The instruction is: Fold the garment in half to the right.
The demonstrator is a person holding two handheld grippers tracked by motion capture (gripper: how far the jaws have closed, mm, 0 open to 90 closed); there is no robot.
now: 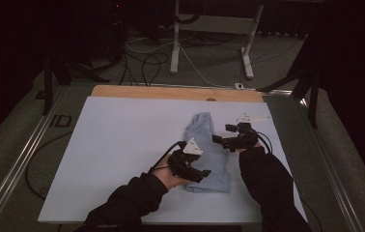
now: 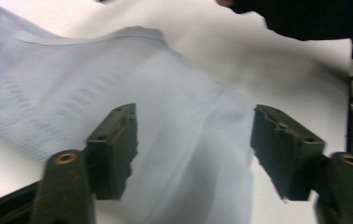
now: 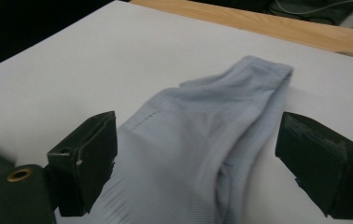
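Note:
A pale blue sock (image 1: 208,153) lies lengthwise on the white sheet (image 1: 118,145), its narrow end toward the far side. My left gripper (image 1: 201,172) is at the sock's near left edge, open, with the fabric (image 2: 184,140) spread under its jaws. My right gripper (image 1: 220,140) stands open at the sock's right edge, about halfway along it. In the right gripper view the sock (image 3: 202,140) runs away between the two jaws toward its rounded far end.
The white sheet covers a wooden table whose far strip (image 1: 171,93) is bare. A white three-cornered piece (image 1: 252,117) lies on the sheet behind my right hand. Table legs (image 1: 175,43) and cables (image 1: 142,58) are on the floor beyond.

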